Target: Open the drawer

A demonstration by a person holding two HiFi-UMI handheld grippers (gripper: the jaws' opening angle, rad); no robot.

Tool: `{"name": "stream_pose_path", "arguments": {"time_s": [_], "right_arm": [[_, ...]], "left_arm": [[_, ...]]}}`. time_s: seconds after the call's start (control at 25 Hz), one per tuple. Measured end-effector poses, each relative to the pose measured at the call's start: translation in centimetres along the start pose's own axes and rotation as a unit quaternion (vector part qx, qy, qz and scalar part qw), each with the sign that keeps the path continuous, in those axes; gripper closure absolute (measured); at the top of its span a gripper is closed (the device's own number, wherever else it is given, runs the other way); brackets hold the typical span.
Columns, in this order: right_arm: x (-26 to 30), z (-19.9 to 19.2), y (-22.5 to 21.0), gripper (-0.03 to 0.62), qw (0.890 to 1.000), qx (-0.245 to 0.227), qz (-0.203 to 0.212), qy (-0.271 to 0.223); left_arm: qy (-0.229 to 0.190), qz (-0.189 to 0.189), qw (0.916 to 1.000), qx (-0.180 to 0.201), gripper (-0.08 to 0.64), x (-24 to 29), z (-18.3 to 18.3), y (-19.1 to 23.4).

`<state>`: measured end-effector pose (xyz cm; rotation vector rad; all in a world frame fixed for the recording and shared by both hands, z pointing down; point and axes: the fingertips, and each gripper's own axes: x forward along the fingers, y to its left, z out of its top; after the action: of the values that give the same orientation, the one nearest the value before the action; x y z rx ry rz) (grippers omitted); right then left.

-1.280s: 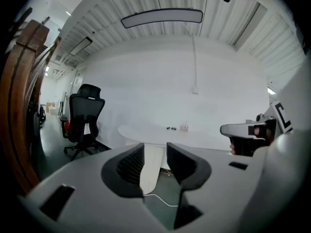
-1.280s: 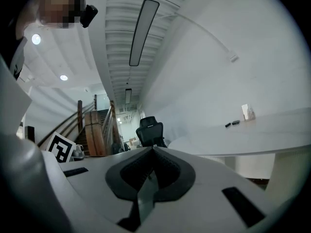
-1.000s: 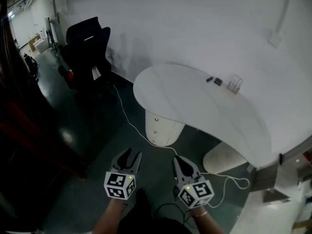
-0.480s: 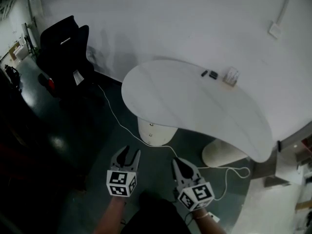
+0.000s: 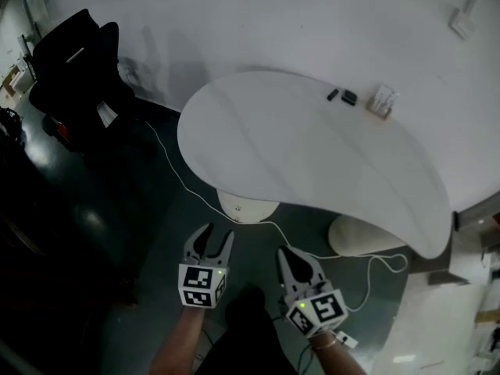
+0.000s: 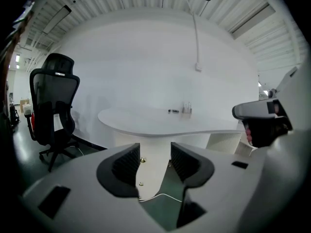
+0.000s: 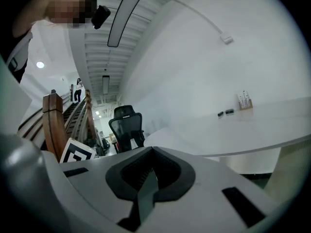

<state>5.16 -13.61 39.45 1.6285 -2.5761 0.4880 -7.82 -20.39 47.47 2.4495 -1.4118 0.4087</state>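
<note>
A white rounded drawer pedestal (image 5: pixel 246 208) with small brass knobs (image 6: pixel 142 160) stands under the curved white table (image 5: pixel 312 162). My left gripper (image 5: pixel 212 237) hangs over the dark floor a short way in front of it, pointing at it. Its jaws are opening and nothing is between them; the knobs show through the gap in the left gripper view (image 6: pixel 154 154). To its right, my right gripper (image 5: pixel 283 253) is shut and empty, its tips meeting in the right gripper view (image 7: pixel 151 171). Neither gripper touches the pedestal.
A black office chair (image 5: pixel 74 69) stands at the far left by the white wall. A white cable (image 5: pixel 187 182) runs across the floor past the pedestal. A second white pedestal (image 5: pixel 363 237) stands at the right. Two small black items (image 5: pixel 341 96) and a small holder (image 5: pixel 382 100) lie on the table.
Both grippers have moved closer to the table and lower. The left jaws have spread wider. The pedestal now lies nearer the grippers in the head view.
</note>
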Motion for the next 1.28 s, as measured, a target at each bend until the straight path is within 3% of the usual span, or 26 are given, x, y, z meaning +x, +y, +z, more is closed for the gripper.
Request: {"name": "stream_pose_path", "arguments": {"time_s": [0.44, 0.84, 1.28], "right_arm": [[4.7, -5.9, -3.2, 0.589, 1.0, 0.002, 0.01, 0.015], [7.3, -13.0, -4.8, 0.589, 0.999, -0.015, 0.029, 0.009], [9.3, -16.6, -7.3, 0.589, 1.0, -0.009, 0.02, 0.009]], "left_arm": [[0.023, 0.003, 0.9996, 0.015, 0.38, 9.5, -5.5, 1.4], [0.004, 0.016, 0.9996, 0.025, 0.38, 15.8, -9.9, 2.9], [-0.01, 0.02, 0.9996, 0.018, 0.377, 21.7, -11.1, 4.8]]}}
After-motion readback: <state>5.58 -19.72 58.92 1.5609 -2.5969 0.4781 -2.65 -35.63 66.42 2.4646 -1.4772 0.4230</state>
